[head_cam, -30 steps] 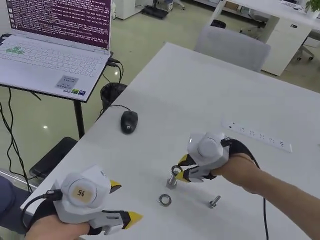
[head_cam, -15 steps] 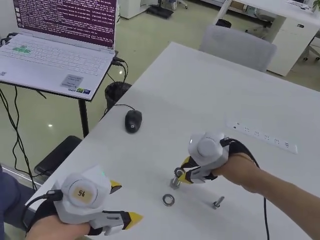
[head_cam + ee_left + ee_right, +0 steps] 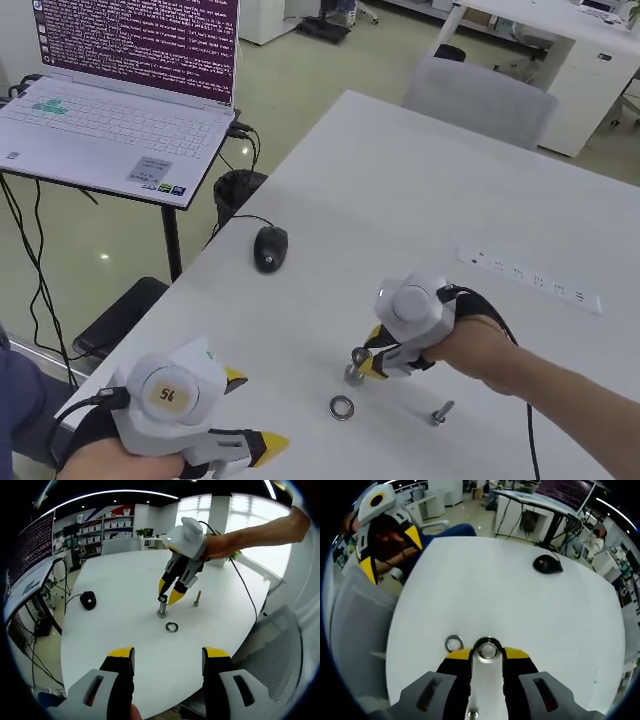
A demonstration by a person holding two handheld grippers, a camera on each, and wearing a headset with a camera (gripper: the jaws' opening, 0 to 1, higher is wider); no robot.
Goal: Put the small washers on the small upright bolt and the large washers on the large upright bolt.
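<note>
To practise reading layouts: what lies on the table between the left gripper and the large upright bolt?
One loose washer lies flat on the table between the left gripper and the large upright bolt, seen in the left gripper view.

Washers: two, a loose washer (image 3: 341, 407) and a held washer (image 3: 487, 649) between the right gripper (image 3: 366, 366) tips.
Bolts: two, large bolt (image 3: 353, 373) and small bolt (image 3: 441, 412).
Grippers: two, counting the left gripper (image 3: 254, 410).
Mouse (image 3: 270, 247): one.
Laptop (image 3: 120, 110): one.
Power strip (image 3: 530, 277): one.
</note>
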